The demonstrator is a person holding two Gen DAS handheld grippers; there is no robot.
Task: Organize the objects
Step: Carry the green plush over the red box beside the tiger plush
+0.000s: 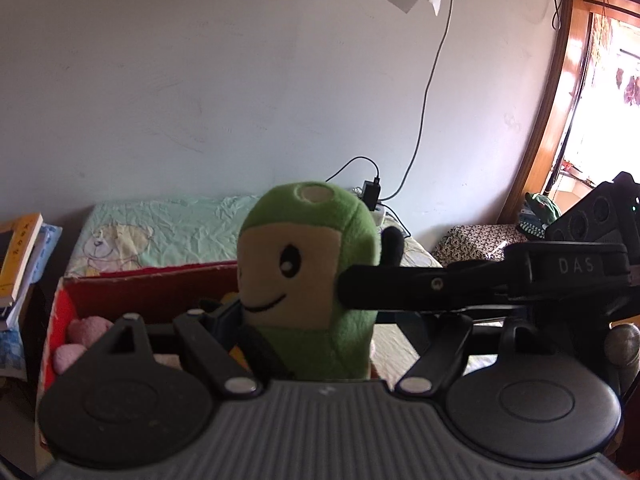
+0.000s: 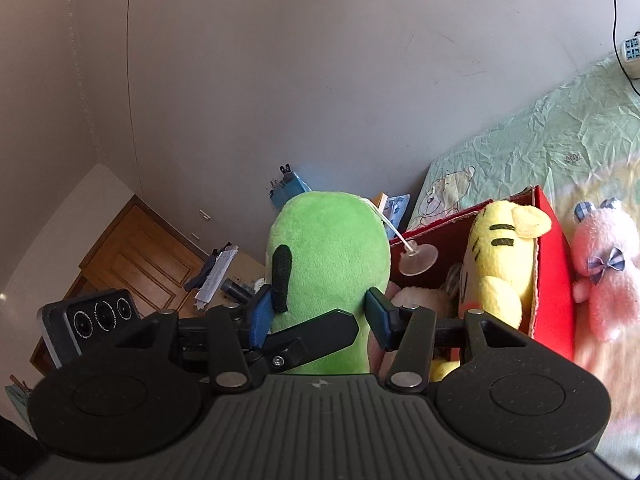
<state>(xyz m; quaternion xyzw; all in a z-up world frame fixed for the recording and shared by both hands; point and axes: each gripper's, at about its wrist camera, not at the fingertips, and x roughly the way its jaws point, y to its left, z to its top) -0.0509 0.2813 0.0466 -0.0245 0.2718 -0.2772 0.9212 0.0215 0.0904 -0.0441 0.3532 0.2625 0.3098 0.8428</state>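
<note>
A green plush toy (image 1: 308,280) with a smiling tan face is held upright over the red cardboard box (image 1: 152,292). My left gripper (image 1: 308,332) is shut on its lower body. My right gripper (image 2: 320,316) is also shut on the green plush (image 2: 328,264), its blue pads (image 2: 262,316) pressing both sides. The right gripper's finger (image 1: 420,284) crosses the left wrist view from the right. A yellow tiger plush (image 2: 500,268) sits inside the box (image 2: 552,276). A pink plush (image 1: 86,330) lies in the box too.
A pink bear plush (image 2: 604,268) lies on the bed beside the box. The bed has a pale green sheet (image 2: 540,148). Books (image 1: 18,260) are stacked at the left. A charger and cables (image 1: 372,192) sit by the wall. A suction cup (image 2: 418,260) hangs from the green plush.
</note>
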